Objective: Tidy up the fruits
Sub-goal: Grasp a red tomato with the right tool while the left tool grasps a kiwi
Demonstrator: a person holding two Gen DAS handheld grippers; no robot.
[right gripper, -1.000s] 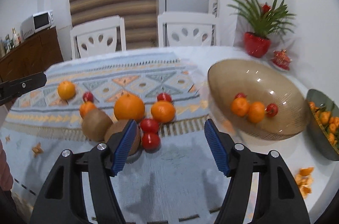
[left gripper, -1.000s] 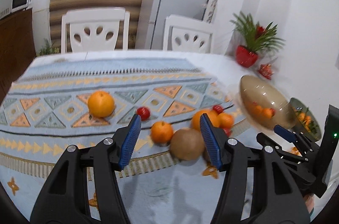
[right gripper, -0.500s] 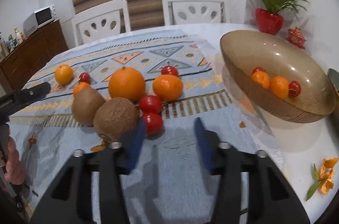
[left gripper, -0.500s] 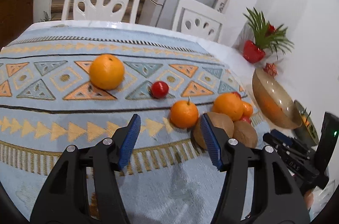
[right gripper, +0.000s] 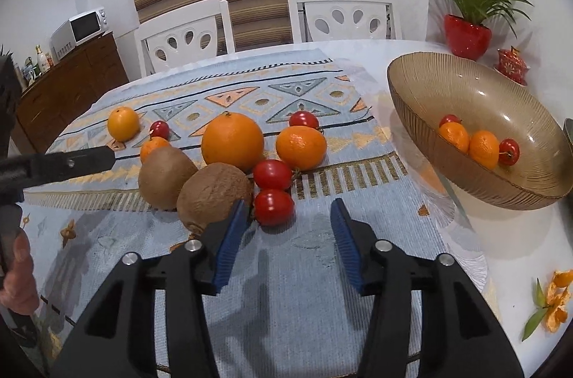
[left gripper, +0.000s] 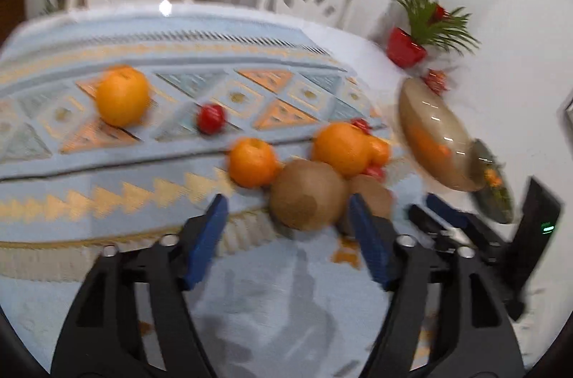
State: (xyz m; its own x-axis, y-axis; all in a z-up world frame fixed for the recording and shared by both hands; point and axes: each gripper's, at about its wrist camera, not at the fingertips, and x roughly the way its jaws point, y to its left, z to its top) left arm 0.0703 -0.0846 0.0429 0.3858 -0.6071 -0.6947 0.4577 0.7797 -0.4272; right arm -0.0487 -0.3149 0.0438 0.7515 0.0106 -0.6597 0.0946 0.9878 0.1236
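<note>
Fruit lies in a cluster on the patterned cloth. In the right wrist view two kiwis (right gripper: 214,193) (right gripper: 165,175), a big orange (right gripper: 232,140), a mandarin (right gripper: 301,147) and two tomatoes (right gripper: 274,207) (right gripper: 272,174) sit just ahead of my right gripper (right gripper: 288,218), which is open and holds nothing; the near tomato lies just beyond its fingertips. A brown glass bowl (right gripper: 476,98) on the right holds two mandarins and two tomatoes. My left gripper (left gripper: 286,215) is open, its fingertips just short of a kiwi (left gripper: 307,195). A mandarin (left gripper: 252,161) lies beside that kiwi.
A lone orange (left gripper: 123,95) and a small tomato (left gripper: 211,118) lie farther out on the cloth. A red potted plant (right gripper: 467,34) stands behind the bowl. Orange peel (right gripper: 553,301) lies at the table's right edge. Two white chairs (right gripper: 343,11) stand behind the table. A hand (right gripper: 16,274) grips the left tool.
Both grippers have moved closer to the fruit cluster. The right one's jaws have narrowed a little around the near tomato's line. The left view has swung right toward the kiwis.
</note>
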